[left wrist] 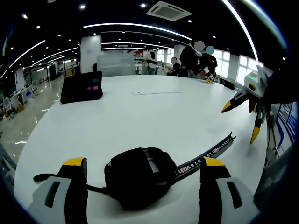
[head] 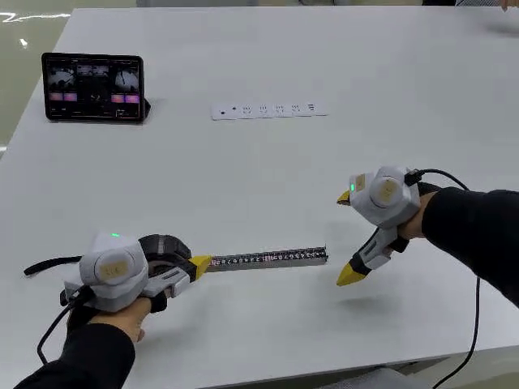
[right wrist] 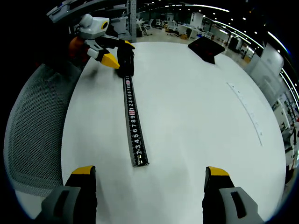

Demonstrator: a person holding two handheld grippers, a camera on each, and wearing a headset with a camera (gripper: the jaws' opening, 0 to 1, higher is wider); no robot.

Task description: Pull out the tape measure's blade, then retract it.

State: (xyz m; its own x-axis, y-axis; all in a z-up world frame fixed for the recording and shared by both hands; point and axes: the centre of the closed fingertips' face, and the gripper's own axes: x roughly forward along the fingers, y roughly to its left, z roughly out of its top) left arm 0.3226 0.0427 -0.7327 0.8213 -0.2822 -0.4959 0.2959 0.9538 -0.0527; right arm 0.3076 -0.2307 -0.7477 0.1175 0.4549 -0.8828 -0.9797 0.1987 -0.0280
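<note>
Blade (head: 268, 258) runs rightward from case (head: 166, 247) at lower left, tip just beside empty, spread right tool (head: 347, 237); left tool (left wrist: 144, 162) spread astride case.

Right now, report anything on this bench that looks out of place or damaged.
Nothing stands out. The tape measure has its blade lying straight and flat on the table, free end unheld; nothing looks spilled or damaged.

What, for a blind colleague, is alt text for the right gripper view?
A tape measure's blade lies pulled out on a white table, its tip ahead of the right gripper, whose jaws are open. At its far end, the left gripper straddles the black case.
</note>
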